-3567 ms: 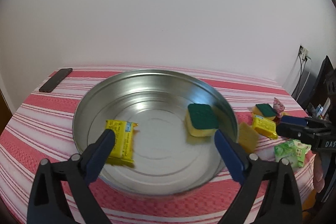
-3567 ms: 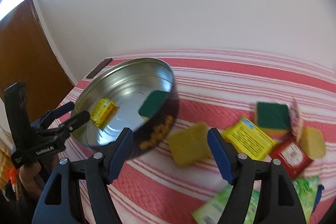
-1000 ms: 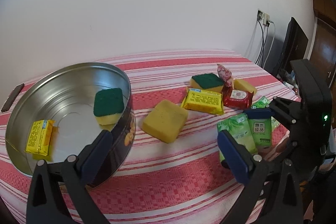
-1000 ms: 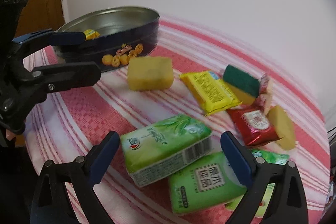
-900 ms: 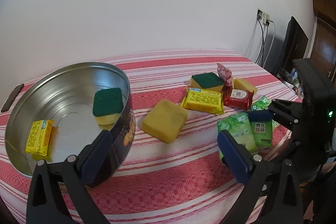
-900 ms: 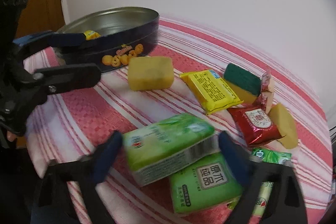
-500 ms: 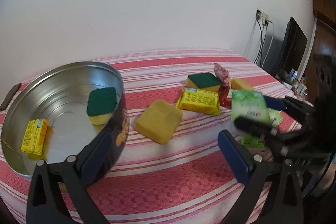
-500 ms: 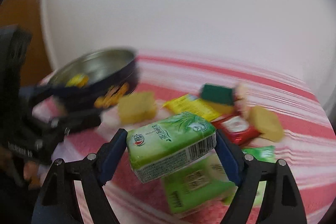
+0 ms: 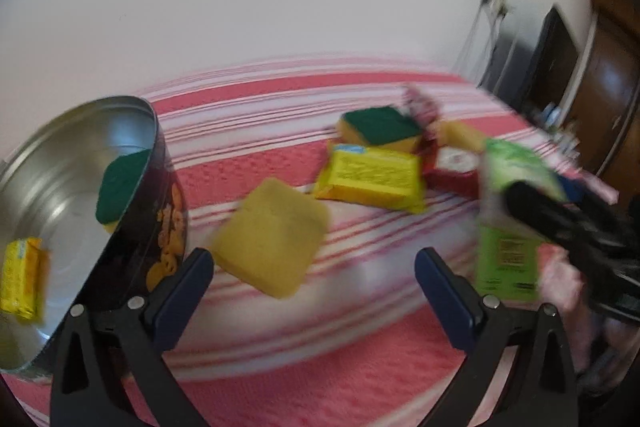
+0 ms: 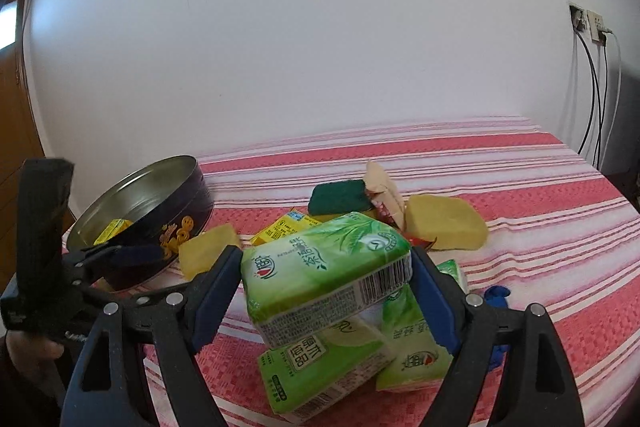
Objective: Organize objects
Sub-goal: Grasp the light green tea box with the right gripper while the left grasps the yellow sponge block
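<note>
Clamping a green tissue pack (image 10: 326,267), the right gripper (image 10: 326,291) hangs above the cloth's near edge.

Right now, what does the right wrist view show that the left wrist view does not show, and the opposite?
Only the right wrist view shows the right gripper from behind, its pads pressing both ends of the green tissue pack, two more green packs lying below it, and wall sockets.

Only the left wrist view shows the left gripper open over bare cloth, and the green-topped sponge inside the tin.

Both show the cookie tin, the yellow sponge beside it, the yellow packet and the striped cloth.
</note>
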The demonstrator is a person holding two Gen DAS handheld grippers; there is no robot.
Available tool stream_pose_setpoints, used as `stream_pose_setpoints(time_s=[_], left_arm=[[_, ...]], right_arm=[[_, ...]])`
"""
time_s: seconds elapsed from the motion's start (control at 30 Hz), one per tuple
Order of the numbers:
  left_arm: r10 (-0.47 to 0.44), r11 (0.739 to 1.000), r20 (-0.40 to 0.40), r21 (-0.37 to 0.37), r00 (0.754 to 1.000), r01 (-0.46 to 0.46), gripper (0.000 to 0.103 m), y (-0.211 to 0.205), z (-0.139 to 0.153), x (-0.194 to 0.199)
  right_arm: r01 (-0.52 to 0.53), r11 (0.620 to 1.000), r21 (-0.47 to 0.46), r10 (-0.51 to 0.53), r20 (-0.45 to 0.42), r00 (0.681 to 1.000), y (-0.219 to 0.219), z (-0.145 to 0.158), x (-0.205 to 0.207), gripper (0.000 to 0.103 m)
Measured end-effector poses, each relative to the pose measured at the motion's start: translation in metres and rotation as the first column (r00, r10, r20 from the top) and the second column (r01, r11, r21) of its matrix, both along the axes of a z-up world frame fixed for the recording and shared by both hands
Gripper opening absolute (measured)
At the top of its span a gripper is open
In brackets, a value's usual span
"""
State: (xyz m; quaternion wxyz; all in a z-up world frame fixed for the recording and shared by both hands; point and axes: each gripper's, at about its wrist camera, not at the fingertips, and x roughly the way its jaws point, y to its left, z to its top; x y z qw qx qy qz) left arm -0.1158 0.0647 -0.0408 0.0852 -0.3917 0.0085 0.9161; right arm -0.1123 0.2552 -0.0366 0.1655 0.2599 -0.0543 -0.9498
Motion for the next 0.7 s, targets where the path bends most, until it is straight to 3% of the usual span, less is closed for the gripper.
stream_pose_setpoints(time_s=[0.17,0.27,0.3,0.4,0.43,0.7], left_arm=[[0.046,0.999,0.042,0.017,0.998,-0.047,0.102,-0.017,-0.01,-0.02],[0.019,1.0,0.043,0.015,0.999,-0.019,0.102,-0.013,-0.01,-0.022],[0.006,1.0,0.051,0.01,0.999,-0.006,0.1,-0.011,-0.011,-0.023],[-0.005,1.0,0.088,0.015,0.996,0.003,0.074,-0.009,-0.016,-0.027],[0.004,1.0,0.094,0.016,0.996,-0.005,0.07,-0.009,-0.017,-0.029],[0.018,1.0,0.044,0.02,0.999,-0.019,0.063,-0.012,-0.011,-0.021]], right_arm=[[0.005,1.0,-0.009,-0.005,0.0,1.0,-0.001,-0.003,0.001,0.084],[0.005,1.0,-0.01,-0.005,0.008,1.0,-0.001,-0.005,-0.001,0.084],[0.008,1.0,-0.011,-0.008,0.009,1.0,0.0,-0.006,-0.002,0.084],[0.008,0.999,-0.044,-0.007,0.027,1.0,0.005,-0.008,-0.005,0.084],[0.009,0.999,-0.05,-0.007,0.031,1.0,0.006,-0.008,-0.006,0.084],[0.008,1.0,-0.006,-0.008,-0.008,1.0,-0.002,-0.007,0.0,0.084]])
